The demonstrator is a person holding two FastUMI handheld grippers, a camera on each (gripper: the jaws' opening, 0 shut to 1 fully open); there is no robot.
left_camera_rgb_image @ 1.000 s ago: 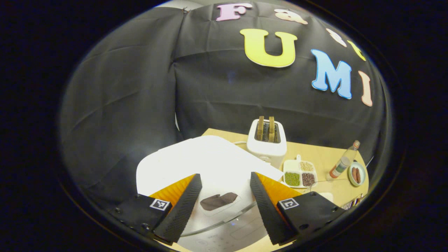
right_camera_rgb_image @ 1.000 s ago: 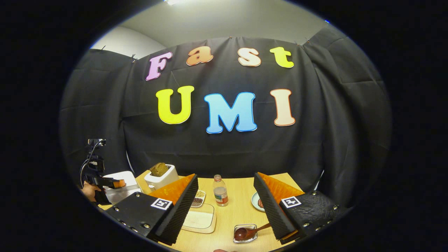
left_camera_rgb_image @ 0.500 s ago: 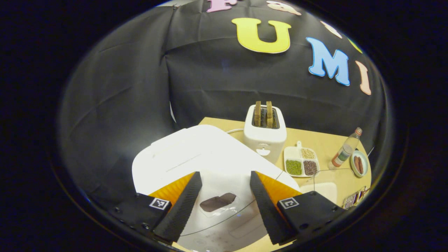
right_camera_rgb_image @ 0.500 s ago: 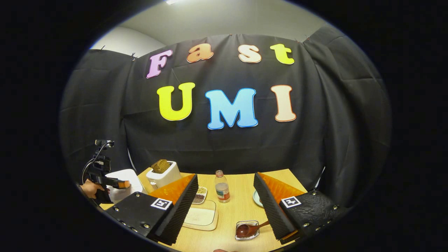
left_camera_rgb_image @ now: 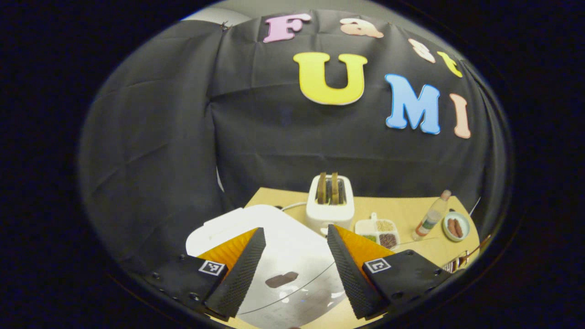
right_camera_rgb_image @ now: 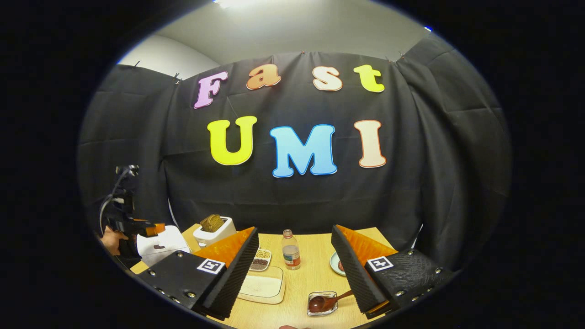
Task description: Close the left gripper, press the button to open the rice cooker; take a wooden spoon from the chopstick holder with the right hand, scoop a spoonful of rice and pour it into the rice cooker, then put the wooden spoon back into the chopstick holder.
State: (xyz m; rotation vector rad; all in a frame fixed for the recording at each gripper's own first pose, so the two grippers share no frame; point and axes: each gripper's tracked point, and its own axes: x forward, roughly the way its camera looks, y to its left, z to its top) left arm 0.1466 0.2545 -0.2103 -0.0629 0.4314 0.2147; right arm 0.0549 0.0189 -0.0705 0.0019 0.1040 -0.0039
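Black cloth backs a pale wooden bench (left_camera_rgb_image: 411, 214) in the left gripper view. Taking the toaster (left_camera_rgb_image: 330, 208) as landmark: the white rice cooker (left_camera_rgb_image: 279, 246) sits just in front of it and to its left, lid down as far as I can judge, a dark button-like patch (left_camera_rgb_image: 282, 279) on its near face. The left hand-held gripper (left_camera_rgb_image: 292, 269) hangs over that face, its fingers spread apart and touching nothing. A grain tray (left_camera_rgb_image: 378, 230) lies just right of the toaster; a bottle (left_camera_rgb_image: 429, 220) and a small plate (left_camera_rgb_image: 455, 225) stand farther right.

The step in hand looks like the press. To do it well, bring the fingers together first, then push the joined tips straight down on the patch, centred, so they do not skid across the smooth shell.

In the right gripper view, the cooker (right_camera_rgb_image: 161, 245) stands left of the toaster (right_camera_rgb_image: 213, 229), with the left hand-held gripper (right_camera_rgb_image: 153, 227) over it. The right hand-held gripper (right_camera_rgb_image: 295, 269) is spread wide and empty. A rice dish (right_camera_rgb_image: 263, 284) lies in front of the toaster, nearer the camera. A wooden spoon (right_camera_rgb_image: 327, 301) rests in a small glass holder (right_camera_rgb_image: 322, 303), well right of that dish.

No label is legible.
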